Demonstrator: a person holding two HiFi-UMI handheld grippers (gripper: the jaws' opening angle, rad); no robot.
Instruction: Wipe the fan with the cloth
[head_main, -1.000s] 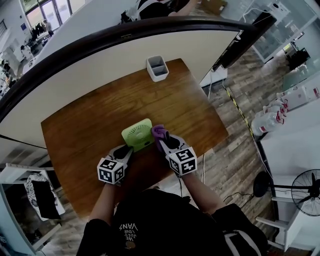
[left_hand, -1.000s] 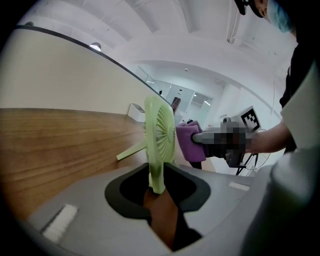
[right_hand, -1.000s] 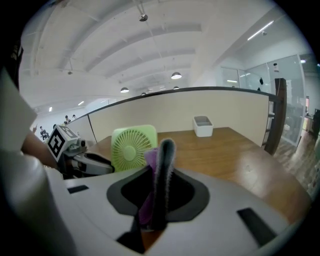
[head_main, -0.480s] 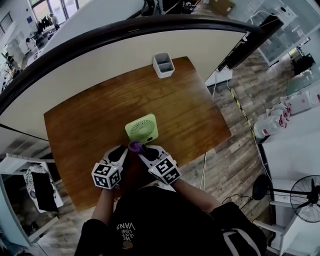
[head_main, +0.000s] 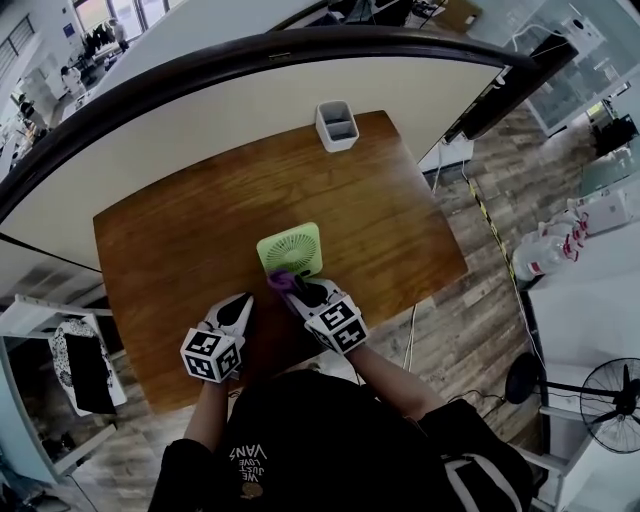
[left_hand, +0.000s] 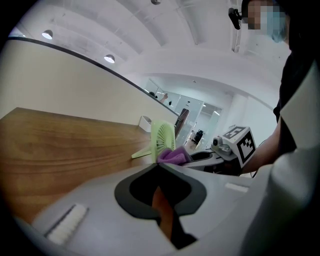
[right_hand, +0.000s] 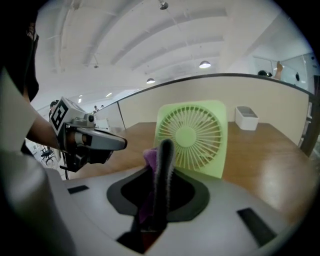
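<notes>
**Green fan upright, purple cloth at its base**

The fan (head_main: 290, 250) is pale green, a square frame around a round grille of radial slats. It stands upright on the wooden worktop (head_main: 180, 240), about midway between the side edges and nearer the near edge than the far one, grille facing the near edge. The cloth (right_hand: 149, 156) is purple and bunched, pinched in the right tool (right_hand: 164, 150), right against the fan's lower near side.

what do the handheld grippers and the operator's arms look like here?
Both the left gripper and the right gripper have light grey moulded shells with a dark recess around slim tapered fingers. Each carries a white cube with black square markers, left, right. The left jaws have just closed, nothing between them. The person wears a black top with white lettering; forearms unsleeved.
</notes>
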